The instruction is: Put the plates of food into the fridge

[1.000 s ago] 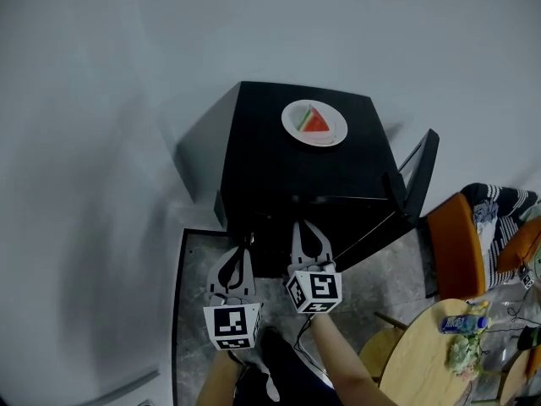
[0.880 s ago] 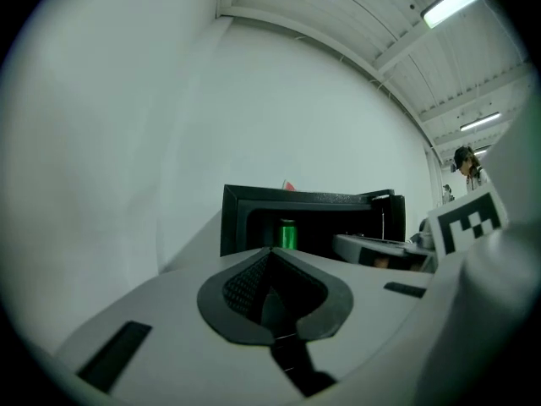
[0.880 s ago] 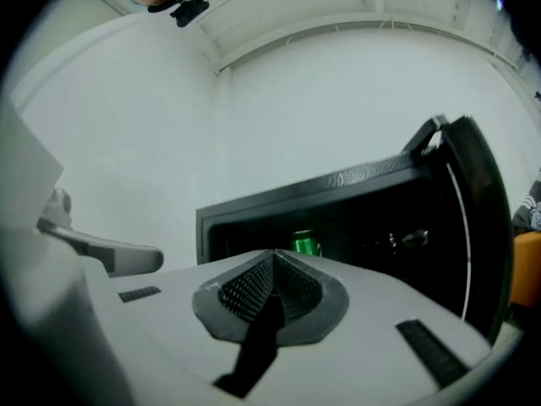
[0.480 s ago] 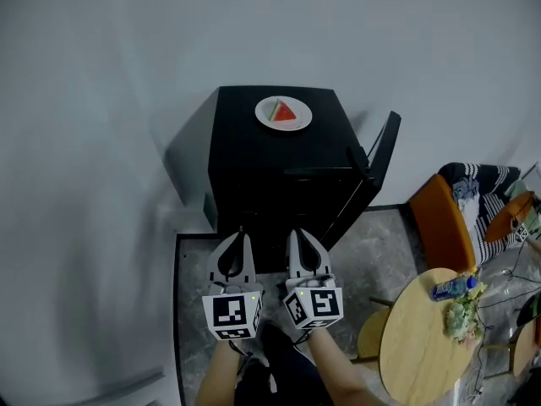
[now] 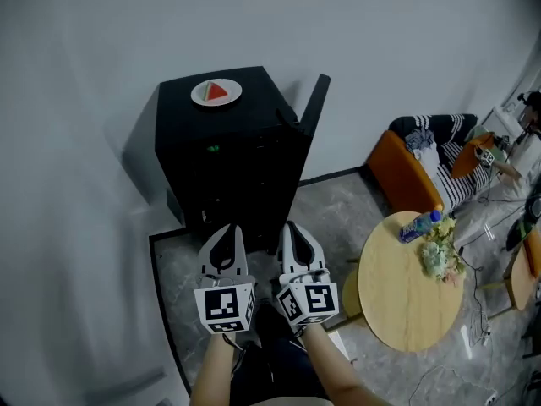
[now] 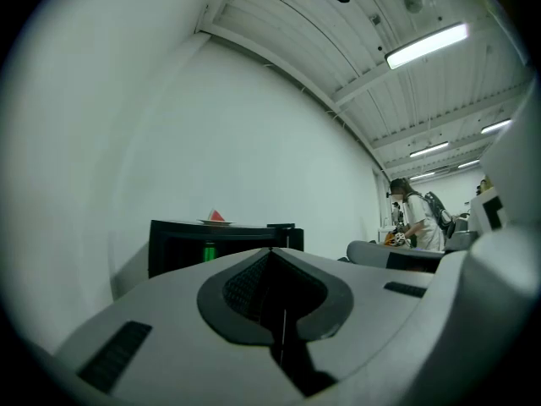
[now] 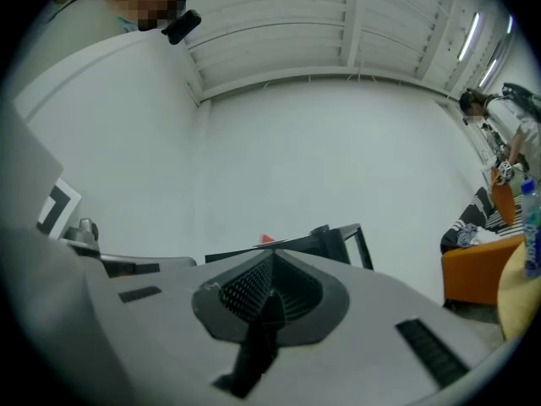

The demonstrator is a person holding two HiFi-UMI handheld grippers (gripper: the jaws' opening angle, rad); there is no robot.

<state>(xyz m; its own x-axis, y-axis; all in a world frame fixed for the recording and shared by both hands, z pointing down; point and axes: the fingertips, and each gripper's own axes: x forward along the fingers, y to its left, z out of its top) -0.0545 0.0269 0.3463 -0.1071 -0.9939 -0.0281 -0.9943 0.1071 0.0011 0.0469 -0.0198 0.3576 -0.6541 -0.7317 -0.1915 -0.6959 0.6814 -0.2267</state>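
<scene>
**Both claws empty, plate waiting on the fridge top**

Nearest the person, the left claw (image 5: 229, 229) and right claw (image 5: 291, 226) sit side by side, each pressed together on nothing. Both point across the floor at the black fridge (image 5: 221, 155), whose door (image 5: 310, 112) stands open on its right. The plate of watermelon (image 5: 215, 92) rests on the fridge's top, well apart from both claws. It lies ahead of and above the left claw, which is slightly nearer. The plate is round, with no long axis; the wedge's tip seems to point toward the wall.
</scene>
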